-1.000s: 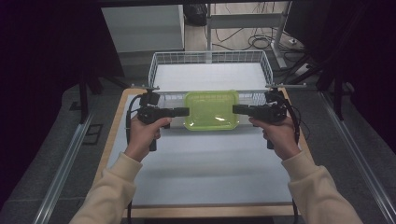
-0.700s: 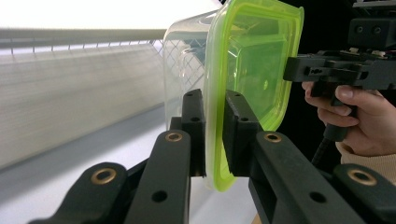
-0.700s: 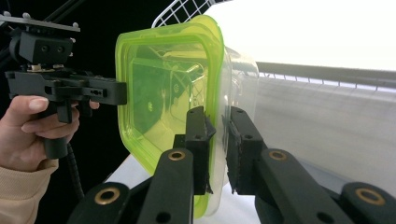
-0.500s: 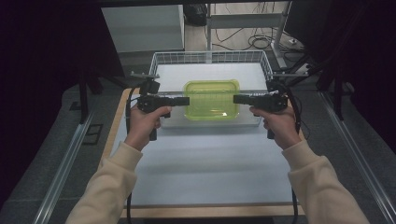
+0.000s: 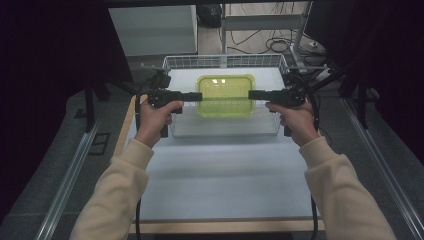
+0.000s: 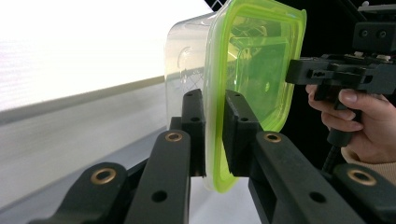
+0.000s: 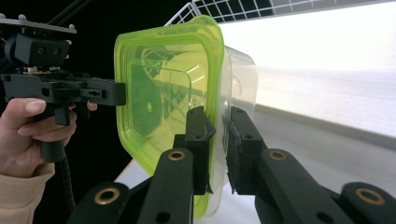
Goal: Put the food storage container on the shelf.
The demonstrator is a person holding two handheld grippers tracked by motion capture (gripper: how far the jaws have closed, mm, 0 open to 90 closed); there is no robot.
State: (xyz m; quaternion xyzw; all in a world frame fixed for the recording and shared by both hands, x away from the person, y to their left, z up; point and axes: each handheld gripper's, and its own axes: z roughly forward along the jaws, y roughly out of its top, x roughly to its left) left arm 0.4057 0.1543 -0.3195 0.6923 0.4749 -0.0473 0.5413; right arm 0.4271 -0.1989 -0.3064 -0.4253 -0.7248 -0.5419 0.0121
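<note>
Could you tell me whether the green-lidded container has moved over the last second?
Yes. The container has moved away from the person, from the wire basket's near rim to over its middle, gripped at both ends.

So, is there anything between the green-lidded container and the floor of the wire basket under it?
Nothing visible. The container hangs over the wire basket, held by its lid rim on both sides by the left claw and the right claw. The basket floor seen around it looks bare.
</note>
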